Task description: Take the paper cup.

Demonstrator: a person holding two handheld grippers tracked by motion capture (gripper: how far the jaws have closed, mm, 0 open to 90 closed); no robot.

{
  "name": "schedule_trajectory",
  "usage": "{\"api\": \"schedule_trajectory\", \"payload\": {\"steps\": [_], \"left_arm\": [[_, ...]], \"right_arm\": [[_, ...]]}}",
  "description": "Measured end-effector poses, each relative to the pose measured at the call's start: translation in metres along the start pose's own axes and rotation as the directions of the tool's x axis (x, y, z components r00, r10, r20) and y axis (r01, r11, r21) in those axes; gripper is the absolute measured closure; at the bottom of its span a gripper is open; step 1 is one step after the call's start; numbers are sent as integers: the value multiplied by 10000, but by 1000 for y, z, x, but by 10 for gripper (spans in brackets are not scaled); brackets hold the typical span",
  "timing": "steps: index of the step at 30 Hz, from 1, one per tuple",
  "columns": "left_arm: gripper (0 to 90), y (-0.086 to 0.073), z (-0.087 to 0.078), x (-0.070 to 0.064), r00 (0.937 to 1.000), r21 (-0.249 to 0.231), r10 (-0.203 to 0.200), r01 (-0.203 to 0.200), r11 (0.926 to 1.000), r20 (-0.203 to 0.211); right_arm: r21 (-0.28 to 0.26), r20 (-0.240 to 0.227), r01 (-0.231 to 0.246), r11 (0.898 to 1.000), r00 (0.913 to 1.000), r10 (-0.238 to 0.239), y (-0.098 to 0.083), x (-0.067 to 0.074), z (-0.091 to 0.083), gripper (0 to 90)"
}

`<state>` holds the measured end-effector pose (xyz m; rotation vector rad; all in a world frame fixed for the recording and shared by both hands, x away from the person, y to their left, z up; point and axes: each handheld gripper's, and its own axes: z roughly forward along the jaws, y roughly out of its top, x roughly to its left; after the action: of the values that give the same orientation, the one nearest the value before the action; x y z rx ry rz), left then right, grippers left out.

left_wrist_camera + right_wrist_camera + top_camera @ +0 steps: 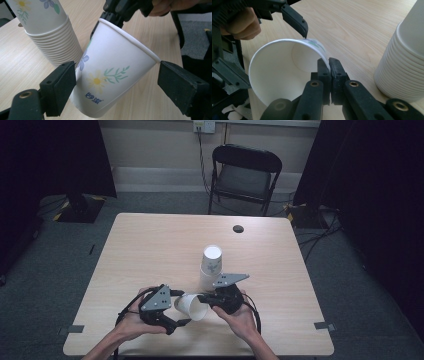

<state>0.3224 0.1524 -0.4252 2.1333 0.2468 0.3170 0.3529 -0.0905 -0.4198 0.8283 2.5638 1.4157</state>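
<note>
White paper cup [192, 306] with flower print is held tipped on its side just above the table [150, 250], near its front edge, between both grippers. Right gripper [204, 298] jaws pinched tight on the cup's rim wall. Left gripper [181, 307] jaws wide apart, straddling the cup body, no clamp. Cup stack [210, 268] stands upside down just behind.

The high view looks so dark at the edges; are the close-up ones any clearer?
High view: dim, only the table lit. Left gripper view: bright, cup print sharp, near jaws softly blurred. Right gripper view: cup rim crisp, cup stack slightly washed out.
</note>
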Motion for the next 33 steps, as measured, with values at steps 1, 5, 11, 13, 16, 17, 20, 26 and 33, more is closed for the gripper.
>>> {"api": "schedule_trajectory", "payload": {"steps": [1,5,11,13,16,17,20,26,33], "left_arm": [[153,0,1,-1,10000,10,11,-11,10000,-6],[153,-1,4,-4,9996,182,150,-146,9997,-249],[151,-1,8,-5,9977,242,260,-245,9994,-630],[148,-2,9,-6,9964,471,418,-383,9982,-740],[150,-3,11,-7,9958,582,460,-415,9974,-791],[151,-2,12,-7,9958,583,480,-435,9974,-782],[161,-2,14,-7,9969,483,90,-52,9988,-788],[240,-1,13,-5,9954,-38,-799,798,9968,-536],[275,-1,11,0,9857,-424,-1674,1665,9851,-191]], "right_arm": [[19,-3,15,10000,10000,-15,0,0,0,887],[56,7,-71,10000,10000,71,1,-1,0,886],[78,48,-370,9993,9993,370,4,1,2,886],[140,0,-437,9989,9990,437,5,3,4,886],[198,-173,-540,9983,9984,544,5,5,8,884],[211,-173,-505,9985,9986,508,5,6,9,883],[180,-79,-288,9994,9996,289,7,9,10,872],[-310,222,-177,9994,9996,184,7,8,6,840],[-989,256,-306,9946,9991,332,7,8,3,833]]}}
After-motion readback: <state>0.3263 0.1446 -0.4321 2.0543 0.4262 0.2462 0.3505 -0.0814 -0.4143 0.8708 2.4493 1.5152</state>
